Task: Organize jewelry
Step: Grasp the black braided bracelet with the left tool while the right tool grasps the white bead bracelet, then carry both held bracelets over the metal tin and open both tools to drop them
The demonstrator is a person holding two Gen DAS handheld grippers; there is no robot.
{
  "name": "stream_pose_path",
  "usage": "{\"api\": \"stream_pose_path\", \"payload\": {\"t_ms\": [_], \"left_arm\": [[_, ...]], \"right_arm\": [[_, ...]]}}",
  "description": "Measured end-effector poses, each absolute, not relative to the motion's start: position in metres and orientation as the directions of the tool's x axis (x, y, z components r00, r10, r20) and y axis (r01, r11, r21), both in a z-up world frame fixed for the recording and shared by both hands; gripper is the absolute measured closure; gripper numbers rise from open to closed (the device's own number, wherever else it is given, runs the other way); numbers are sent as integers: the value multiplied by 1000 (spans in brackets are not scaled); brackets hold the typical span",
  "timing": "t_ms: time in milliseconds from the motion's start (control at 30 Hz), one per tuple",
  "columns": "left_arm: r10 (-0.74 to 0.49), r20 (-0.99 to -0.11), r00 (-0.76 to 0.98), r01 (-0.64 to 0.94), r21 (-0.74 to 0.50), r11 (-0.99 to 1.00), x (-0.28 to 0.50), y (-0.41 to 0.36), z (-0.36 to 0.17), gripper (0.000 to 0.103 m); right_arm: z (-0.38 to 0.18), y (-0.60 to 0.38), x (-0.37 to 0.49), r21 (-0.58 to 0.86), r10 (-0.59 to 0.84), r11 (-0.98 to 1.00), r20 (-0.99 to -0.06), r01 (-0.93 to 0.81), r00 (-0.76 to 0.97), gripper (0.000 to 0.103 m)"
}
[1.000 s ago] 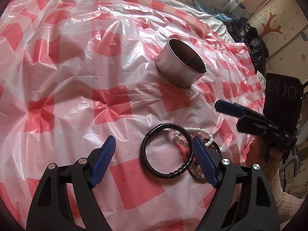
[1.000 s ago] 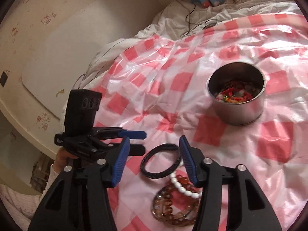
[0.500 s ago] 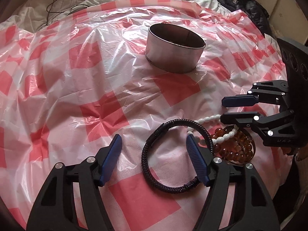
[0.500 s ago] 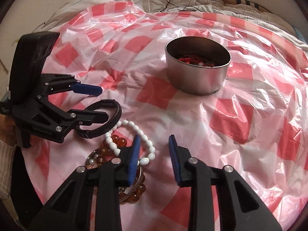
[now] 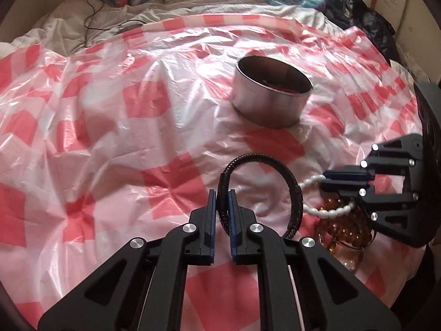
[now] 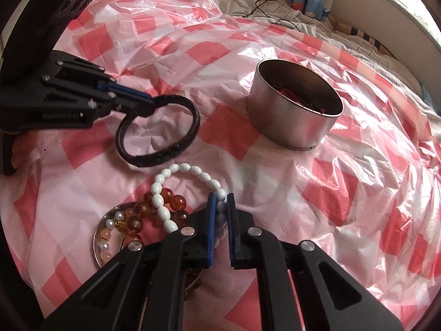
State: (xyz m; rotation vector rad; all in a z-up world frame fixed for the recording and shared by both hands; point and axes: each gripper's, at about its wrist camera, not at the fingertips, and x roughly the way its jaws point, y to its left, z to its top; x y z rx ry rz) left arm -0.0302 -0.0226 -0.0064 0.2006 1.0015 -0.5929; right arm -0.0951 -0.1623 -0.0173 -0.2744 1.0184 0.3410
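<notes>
I have the black braided bracelet (image 5: 296, 193) pinched by its clasp side between the pads of my left gripper (image 5: 222, 194), low in the centre of the left wrist view; the far part of the loop looks lifted off the checked plastic sheet (image 5: 115, 127), though I cannot be sure the near part is clear of it. My right gripper (image 6: 221, 201) is pressed onto the white bead bracelet (image 6: 176, 169), low centre in its own view, and that strand is draped over the amber beads (image 6: 176, 201) and the small glass dish (image 6: 99, 237) at lower left. So both picks are made, I judge, and the carry is the step in hand. The metal tin (image 6: 292, 127), upper right of centre, already holds red pieces. Next I must raise each bracelet over the rim, one arm at a time, and let go above the opening without dragging the amber strand along.
</notes>
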Motion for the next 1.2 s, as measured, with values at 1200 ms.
{"api": "stream_pose_path", "payload": {"t_ms": [1200], "left_arm": [[-357, -790, 498, 535, -44, 844, -22, -63, 12, 96]], "right_arm": [[50, -273, -91, 496, 484, 844, -544, -203, 686, 95]]}}
